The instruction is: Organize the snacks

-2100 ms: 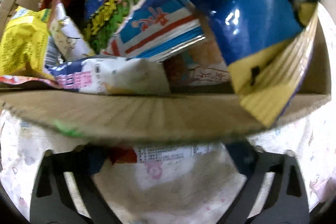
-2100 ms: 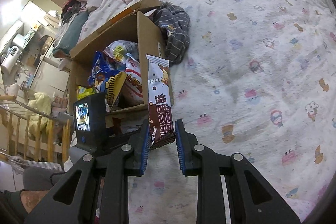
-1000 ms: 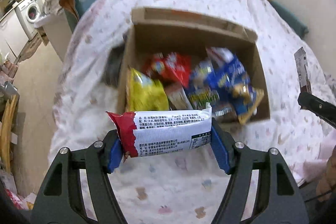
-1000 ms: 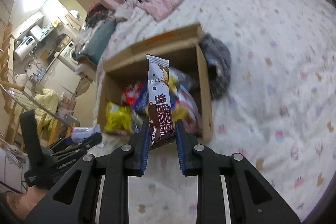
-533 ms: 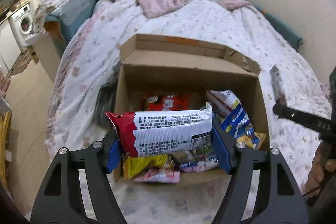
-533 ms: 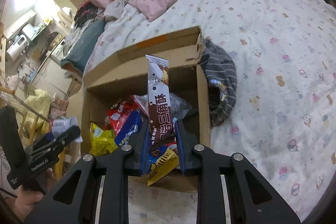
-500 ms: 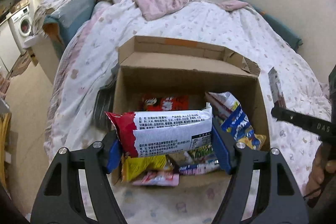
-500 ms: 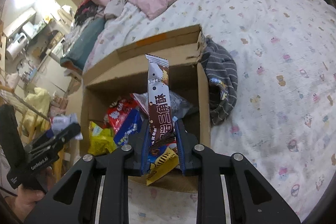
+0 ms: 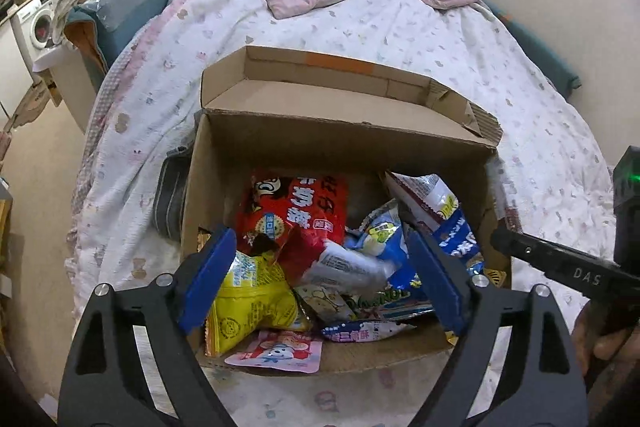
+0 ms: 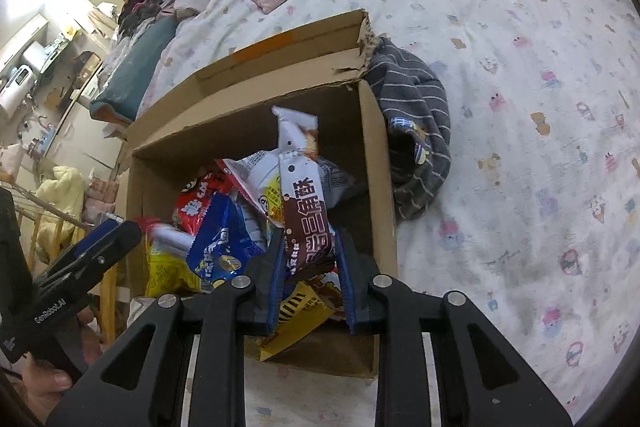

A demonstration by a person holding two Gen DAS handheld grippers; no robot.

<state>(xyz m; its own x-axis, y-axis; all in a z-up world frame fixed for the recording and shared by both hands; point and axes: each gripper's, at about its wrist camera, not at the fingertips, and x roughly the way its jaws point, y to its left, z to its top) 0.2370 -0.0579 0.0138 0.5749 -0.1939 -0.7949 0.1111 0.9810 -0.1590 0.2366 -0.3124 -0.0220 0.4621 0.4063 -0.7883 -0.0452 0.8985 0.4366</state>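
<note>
An open cardboard box (image 9: 340, 135) on the bed holds several snack bags. My left gripper (image 9: 320, 281) is open above the box's near side. The red-and-white packet (image 9: 352, 267) it held is blurred, falling onto the bags in the box; it also shows in the right wrist view (image 10: 168, 233). My right gripper (image 10: 310, 267) is over the box (image 10: 376, 163), its jaws a little apart around a brown-and-white wafer bar (image 10: 304, 195) that stands tilted between them; whether they still press it I cannot tell.
A red bag (image 9: 296, 211), a yellow bag (image 9: 248, 303) and blue bags (image 9: 440, 247) fill the box. A grey striped garment (image 10: 416, 131) lies against the box's right side. The bed's left edge drops to the floor (image 9: 36, 163).
My left gripper has opened and let go of the red-and-white packet, which drops into the box. My right gripper's jaws have widened and the wafer bar has tilted and slipped lower.
</note>
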